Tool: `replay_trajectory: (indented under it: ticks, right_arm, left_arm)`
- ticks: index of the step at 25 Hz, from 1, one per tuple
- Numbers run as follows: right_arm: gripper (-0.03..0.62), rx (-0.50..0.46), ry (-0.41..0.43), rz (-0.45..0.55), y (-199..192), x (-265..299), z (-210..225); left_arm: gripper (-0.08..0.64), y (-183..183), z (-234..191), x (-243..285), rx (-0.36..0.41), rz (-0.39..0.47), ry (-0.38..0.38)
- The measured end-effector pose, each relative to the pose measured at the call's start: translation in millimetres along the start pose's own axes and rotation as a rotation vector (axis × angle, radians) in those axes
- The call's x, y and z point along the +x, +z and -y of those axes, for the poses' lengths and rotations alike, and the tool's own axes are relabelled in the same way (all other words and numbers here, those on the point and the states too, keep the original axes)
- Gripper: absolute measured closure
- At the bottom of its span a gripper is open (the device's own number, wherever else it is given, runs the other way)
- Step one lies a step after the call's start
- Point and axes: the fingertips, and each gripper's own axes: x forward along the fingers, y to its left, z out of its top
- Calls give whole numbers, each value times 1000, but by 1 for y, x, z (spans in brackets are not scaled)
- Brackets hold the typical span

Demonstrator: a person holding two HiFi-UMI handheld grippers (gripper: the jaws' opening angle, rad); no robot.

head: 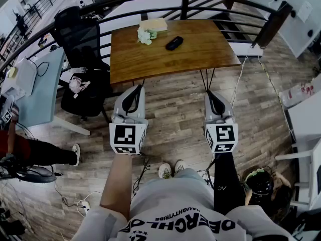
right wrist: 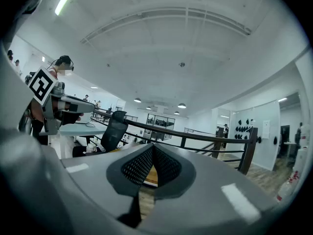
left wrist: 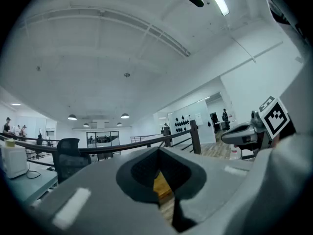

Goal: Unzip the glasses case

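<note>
Left gripper (head: pixel 135 88) and right gripper (head: pixel 210 93) hang side by side across the middle of the head view, each with jaws pressed together on nothing, since we stand well back from the desk (head: pixel 145 64). Our glasses case (head: pixel 174 43) lies at upper centre on it, untouched; we judge the approach comes first.
</note>
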Motion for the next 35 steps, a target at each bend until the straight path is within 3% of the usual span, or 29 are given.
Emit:
replay_trajectory:
  ticks: [5, 15, 20, 22, 27, 35]
  right_arm:
    - [563, -7, -11, 14, 7, -7, 4]
    - [561, -3, -14, 16, 10, -10, -1]
    - [554, 16, -18, 31, 11, -12, -3]
    - [502, 17, -16, 36, 11, -12, -4]
    - [451, 7, 3, 45, 12, -4, -3]
    - [449, 2, 39, 65, 14, 27, 9]
  left_arm:
    - [555, 8, 1, -4, 27, 15, 9]
    - [554, 5, -6, -11, -5, 12, 26]
    - [433, 0, 1, -16, -27, 16, -18]
    - [394, 1, 3, -16, -22, 23, -29]
    - [394, 4, 5, -9, -18, 38, -32]
    - [394, 5, -2, 21, -25, 43, -20]
